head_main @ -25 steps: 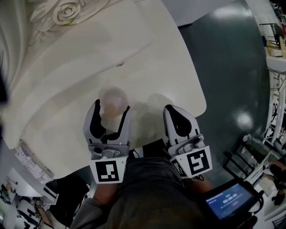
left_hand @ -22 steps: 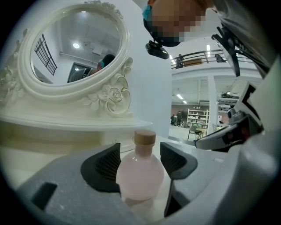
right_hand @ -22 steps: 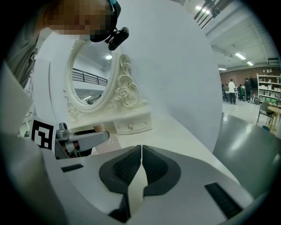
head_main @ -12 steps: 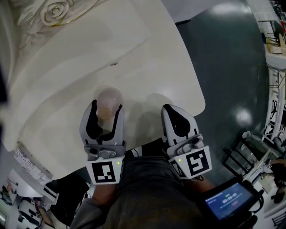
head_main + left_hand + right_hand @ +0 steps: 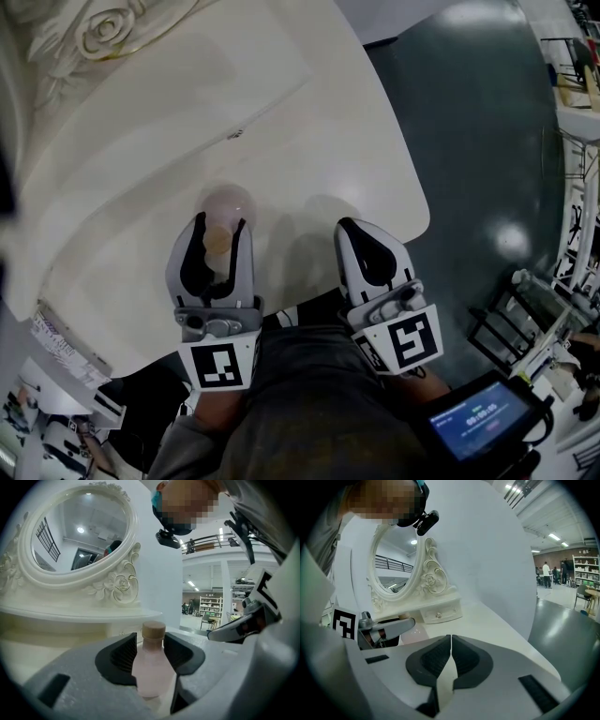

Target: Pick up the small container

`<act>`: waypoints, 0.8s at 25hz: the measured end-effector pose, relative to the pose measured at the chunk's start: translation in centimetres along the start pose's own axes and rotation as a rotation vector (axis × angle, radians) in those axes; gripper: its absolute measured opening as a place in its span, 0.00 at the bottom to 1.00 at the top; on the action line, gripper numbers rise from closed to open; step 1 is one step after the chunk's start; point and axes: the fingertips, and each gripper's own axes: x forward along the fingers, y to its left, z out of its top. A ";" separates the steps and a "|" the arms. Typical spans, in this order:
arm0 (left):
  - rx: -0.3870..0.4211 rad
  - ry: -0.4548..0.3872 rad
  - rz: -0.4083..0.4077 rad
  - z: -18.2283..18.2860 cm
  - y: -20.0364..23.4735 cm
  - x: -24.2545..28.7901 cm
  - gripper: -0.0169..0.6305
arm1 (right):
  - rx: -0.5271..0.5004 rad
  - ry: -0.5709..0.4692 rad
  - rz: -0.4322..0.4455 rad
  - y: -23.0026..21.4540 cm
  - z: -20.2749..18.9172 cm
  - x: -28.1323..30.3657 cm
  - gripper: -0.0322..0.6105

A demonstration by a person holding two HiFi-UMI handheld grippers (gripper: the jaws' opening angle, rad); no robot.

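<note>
The bottle, lower left, is clasped by the left gripper, its jaws just closing. Lifting is not yet done; the right gripper is shut, empty.

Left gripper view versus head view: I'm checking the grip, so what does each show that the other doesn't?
Only the left gripper view: the side profile of the small frosted pink bottle with a tan cap, both pads against it, and the glass of the white-framed oval mirror. Only the head view: the right gripper, jaws together, and the dark floor. Both: the left gripper, whose jaws have just been closing, around the bottle on the white table.
</note>
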 end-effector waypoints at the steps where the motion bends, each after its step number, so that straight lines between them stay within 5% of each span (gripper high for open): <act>1: 0.009 -0.002 0.000 0.1 -0.1 0.0 0.31 | 0.001 -0.001 0.000 0.0 0.0 0.0 0.07; 20: 0.061 -0.008 -0.019 0.4 -0.5 -0.1 0.25 | 0.001 0.000 0.006 0.5 0.1 0.2 0.07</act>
